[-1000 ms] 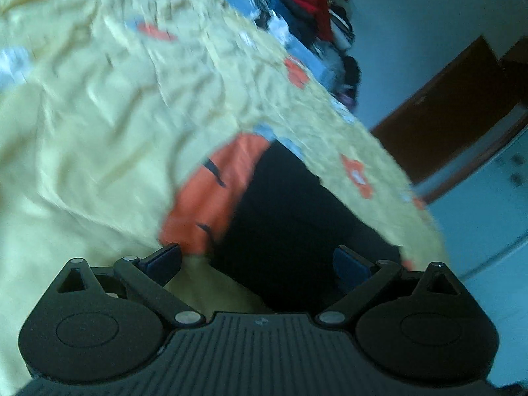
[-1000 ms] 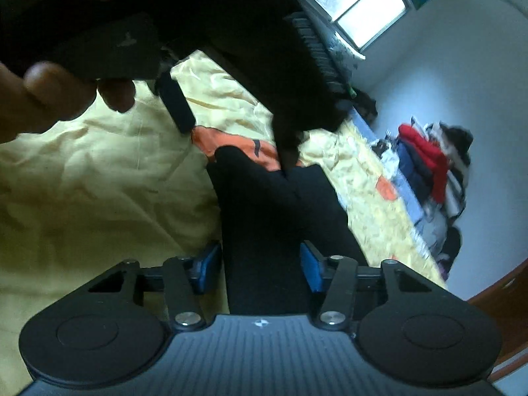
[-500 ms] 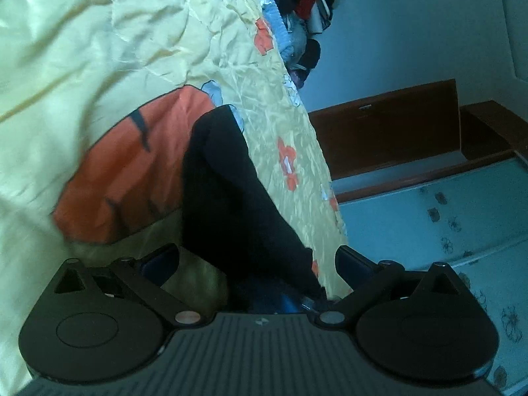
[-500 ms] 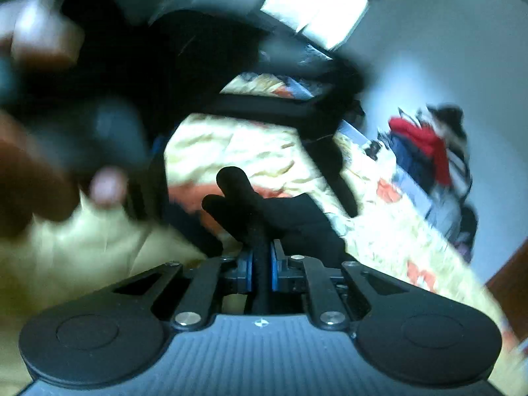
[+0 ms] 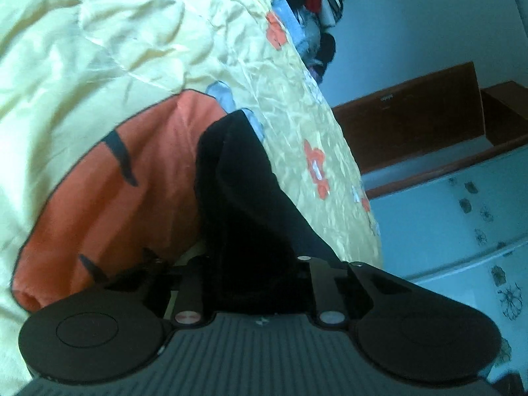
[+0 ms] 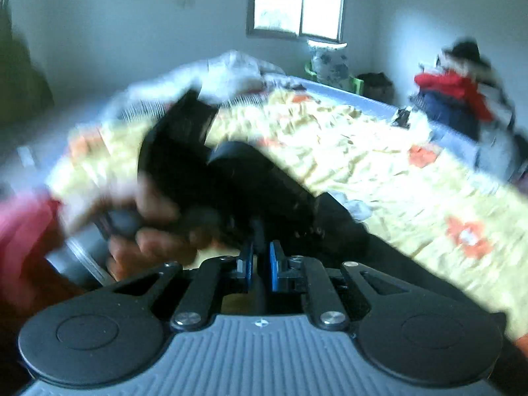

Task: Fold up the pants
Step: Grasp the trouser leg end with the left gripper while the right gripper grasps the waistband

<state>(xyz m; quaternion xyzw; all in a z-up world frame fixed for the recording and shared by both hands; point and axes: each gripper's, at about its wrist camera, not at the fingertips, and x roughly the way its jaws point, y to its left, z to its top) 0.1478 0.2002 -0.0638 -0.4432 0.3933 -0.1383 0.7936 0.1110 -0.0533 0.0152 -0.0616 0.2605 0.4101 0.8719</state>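
The black pants (image 5: 237, 191) lie bunched on a yellow bedspread (image 5: 99, 49), partly over its big orange patch (image 5: 125, 191). My left gripper (image 5: 254, 264) is shut on the near end of the pants, and the cloth hides its fingertips. In the right wrist view, my right gripper (image 6: 260, 260) is shut on a thin fold of the black pants (image 6: 333, 217), with the blue pads (image 6: 274, 264) pressed on it. The left gripper and the hand holding it (image 6: 184, 178) show blurred just ahead on the left.
A heap of clothes (image 6: 462, 99) is piled at the far side of the bed. A dark wooden headboard (image 5: 412, 118) and a pale cabinet (image 5: 462, 214) stand beyond the bed edge. A window (image 6: 297, 3) is in the far wall.
Both grippers have closed on the pants; a second ago both were open around the cloth. The right gripper has swung up and its view is now blurred.
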